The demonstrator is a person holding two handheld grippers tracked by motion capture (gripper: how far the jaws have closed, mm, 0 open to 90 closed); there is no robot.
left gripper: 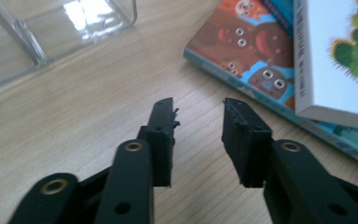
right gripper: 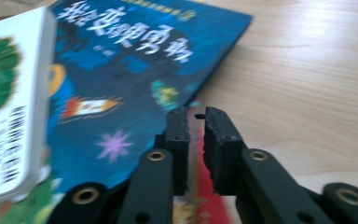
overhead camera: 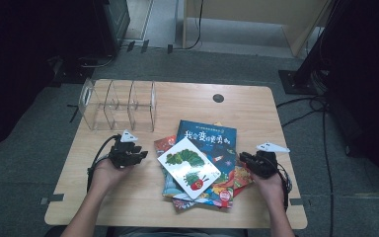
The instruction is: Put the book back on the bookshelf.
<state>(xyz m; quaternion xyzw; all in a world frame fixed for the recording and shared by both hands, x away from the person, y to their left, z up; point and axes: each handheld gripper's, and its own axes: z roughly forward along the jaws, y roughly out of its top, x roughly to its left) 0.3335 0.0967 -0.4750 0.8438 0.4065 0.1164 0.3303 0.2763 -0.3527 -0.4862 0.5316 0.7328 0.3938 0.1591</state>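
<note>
A stack of picture books lies at the table's middle. On top is a white book with a green caterpillar (overhead camera: 188, 167) (left gripper: 335, 60) (right gripper: 4, 107), and under it a blue book with white characters (overhead camera: 207, 138) (right gripper: 135, 60). A book with brown figures (left gripper: 247, 51) pokes out on the left side. My left gripper (overhead camera: 140, 157) (left gripper: 198, 105) hovers left of the stack, jaws apart with only bare wood between them. My right gripper (overhead camera: 244, 158) (right gripper: 196, 114) sits at the stack's right edge. Its jaws are drawn close with a narrow gap and hold nothing.
A clear acrylic divider rack (overhead camera: 118, 103) (left gripper: 51, 28) stands at the back left of the wooden table (overhead camera: 128, 197). A dark round cable hole (overhead camera: 218, 98) sits at the back middle. Cables run across the floor to the right.
</note>
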